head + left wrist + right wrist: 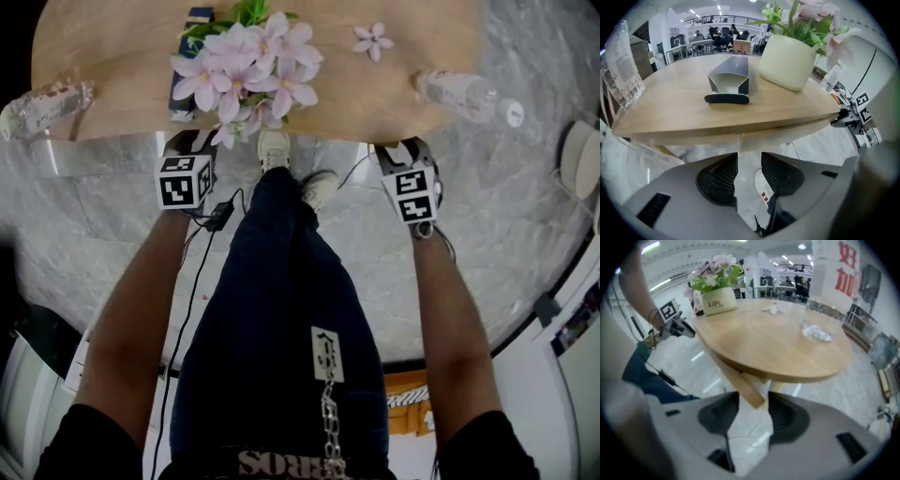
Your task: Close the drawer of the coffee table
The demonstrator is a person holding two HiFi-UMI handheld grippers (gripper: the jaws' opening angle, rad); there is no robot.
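Observation:
The round wooden coffee table (112, 66) fills the top of the head view, and no drawer stands out from its near rim. My left gripper (190, 142) and right gripper (401, 152) hover at that rim, either side of the person's leg. In the left gripper view the left gripper (749, 165) is open with nothing between its pads, facing the wooden band (787, 132) under the tabletop. The right gripper (753, 404) is open too. The end of a wooden bar (743, 383) under the top shows between its tips; I cannot tell whether it touches them.
On the table stand a flower pot (246, 58), a dark folded holder (729, 84) and two plastic bottles (47, 105) (469, 94). The person's dark trouser leg (281, 309) and a shoe (274, 148) are between the grippers. A black cable (217, 217) hangs over the marble floor (525, 216).

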